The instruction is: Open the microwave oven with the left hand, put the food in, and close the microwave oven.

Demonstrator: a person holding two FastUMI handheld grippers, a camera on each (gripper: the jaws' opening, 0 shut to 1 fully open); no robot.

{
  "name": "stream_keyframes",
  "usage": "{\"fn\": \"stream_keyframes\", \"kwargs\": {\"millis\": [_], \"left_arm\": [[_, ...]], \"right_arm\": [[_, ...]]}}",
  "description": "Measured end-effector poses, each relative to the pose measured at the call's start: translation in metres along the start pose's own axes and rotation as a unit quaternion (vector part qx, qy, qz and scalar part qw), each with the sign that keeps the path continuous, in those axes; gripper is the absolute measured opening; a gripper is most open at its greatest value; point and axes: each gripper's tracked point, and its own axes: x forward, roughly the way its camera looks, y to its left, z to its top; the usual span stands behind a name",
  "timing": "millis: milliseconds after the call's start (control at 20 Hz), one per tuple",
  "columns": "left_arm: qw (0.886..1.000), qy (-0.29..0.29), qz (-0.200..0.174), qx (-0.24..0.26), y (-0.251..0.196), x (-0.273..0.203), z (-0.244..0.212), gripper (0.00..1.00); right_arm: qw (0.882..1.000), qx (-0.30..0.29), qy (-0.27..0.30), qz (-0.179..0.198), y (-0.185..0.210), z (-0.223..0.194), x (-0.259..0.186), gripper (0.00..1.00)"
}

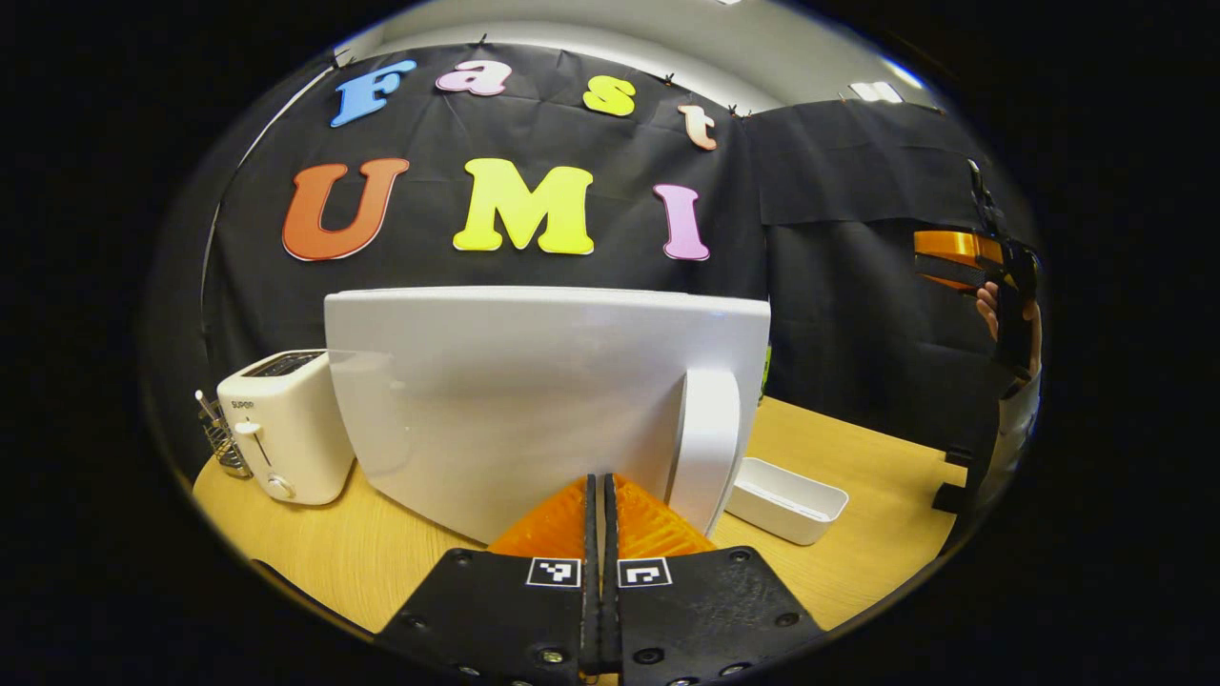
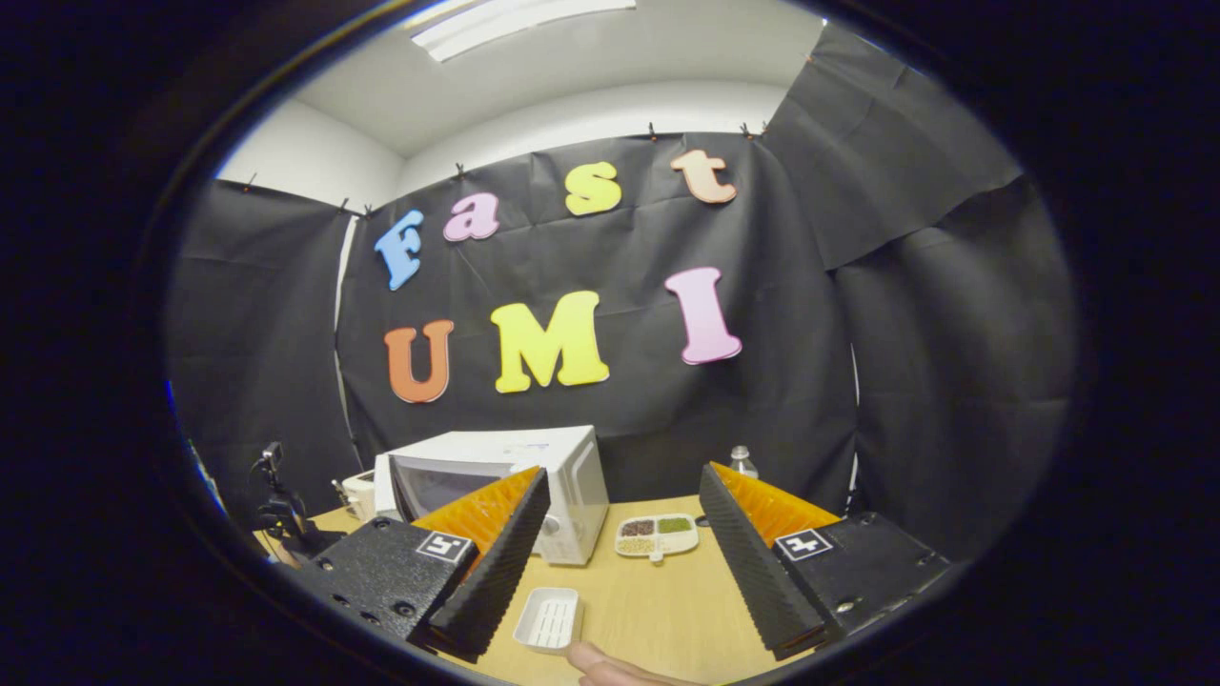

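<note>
Microwave oven [image 1: 534, 400] stands on the desk [image 1: 858, 457], door shut, just ahead of the left tool [image 1: 602, 495], whose fingers are pressed together on nothing. Its door looks stiff and smooth; the raised vertical handle [image 1: 710, 448] seems the place to hook. The right tool [image 2: 620, 534] hangs wide apart above the divided food tray [image 2: 658, 535].

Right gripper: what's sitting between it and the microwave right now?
In the right gripper view, bare tabletop and a small white ribbed tray lie between the right gripper and the microwave. A compartment plate of food sits just beside the microwave.
</note>
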Motion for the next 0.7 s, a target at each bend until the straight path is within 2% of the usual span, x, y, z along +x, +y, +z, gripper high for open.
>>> {"fn": "stream_keyframes", "kwargs": {"millis": [50,100,350,400,450,500,700], "left_arm": [[1.000,0.004,0.000,0.001,-0.002,0.008,0.000,0.00],[1.000,0.004,-0.003,0.002,-0.005,0.016,0.002,0.00],[1.000,0.002,-0.001,0.017,-0.010,0.051,0.012,0.00],[1.000,0.000,0.000,0.021,-0.010,0.057,0.013,0.00],[1.000,-0.002,0.002,0.020,-0.009,0.063,0.013,0.00],[1.000,-0.003,0.001,0.016,-0.010,0.069,0.014,0.00],[1.000,-0.009,0.008,0.009,-0.005,0.094,0.020,0.00]], "right_arm": [[1.000,0.001,0.002,-0.003,-0.005,0.000,0.000,1.00],[1.000,0.001,0.003,-0.005,-0.009,-0.001,-0.001,0.91],[1.000,-0.005,-0.001,-0.017,-0.024,-0.002,0.002,0.91],[1.000,-0.005,0.001,-0.016,-0.027,-0.003,0.003,1.00],[1.000,-0.004,0.003,-0.016,-0.028,-0.004,0.004,1.00],[1.000,-0.003,0.005,-0.017,-0.031,-0.006,0.006,0.91],[1.000,0.001,0.014,-0.020,-0.037,-0.012,0.014,0.91]]}}
